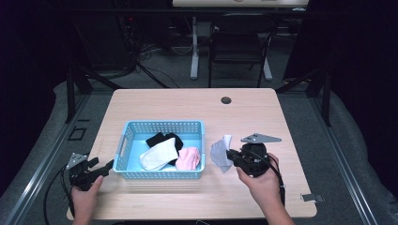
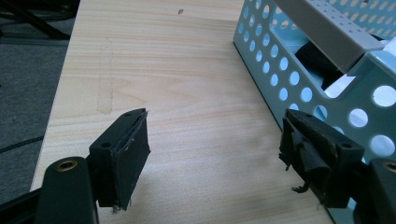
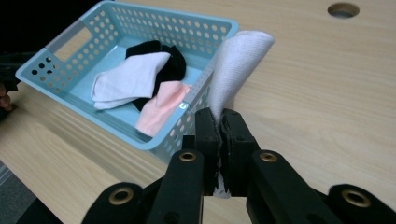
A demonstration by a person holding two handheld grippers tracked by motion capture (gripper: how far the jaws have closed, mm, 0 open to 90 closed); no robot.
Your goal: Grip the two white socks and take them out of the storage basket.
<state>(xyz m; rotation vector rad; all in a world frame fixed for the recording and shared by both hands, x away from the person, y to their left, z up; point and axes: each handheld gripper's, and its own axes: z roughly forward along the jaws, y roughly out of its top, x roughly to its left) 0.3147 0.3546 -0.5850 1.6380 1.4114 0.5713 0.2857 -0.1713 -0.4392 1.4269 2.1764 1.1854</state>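
Note:
A light blue perforated basket (image 1: 195, 126) (image 3: 63, 37) sits mid-table and holds a white sock (image 1: 159, 154) (image 3: 126, 79), a black sock (image 1: 162, 138) (image 3: 173, 63) and a pink sock (image 1: 188, 158) (image 3: 161, 107). Just right of the basket, my right gripper (image 1: 231, 156) (image 3: 219, 121) is shut on a grey-white sock (image 1: 219, 151) (image 3: 238, 60), which stands up from the jaws beside the basket's wall. My left gripper (image 1: 101, 168) (image 2: 212, 149) rests open at the basket's left end, with bare tabletop between its jaws.
The wooden table (image 1: 253, 112) has a round cable hole (image 1: 226, 100) (image 3: 343, 9) near its far edge. A metal clip (image 1: 312, 197) lies at the front right corner. Table legs, a chair frame and cables stand on the floor beyond.

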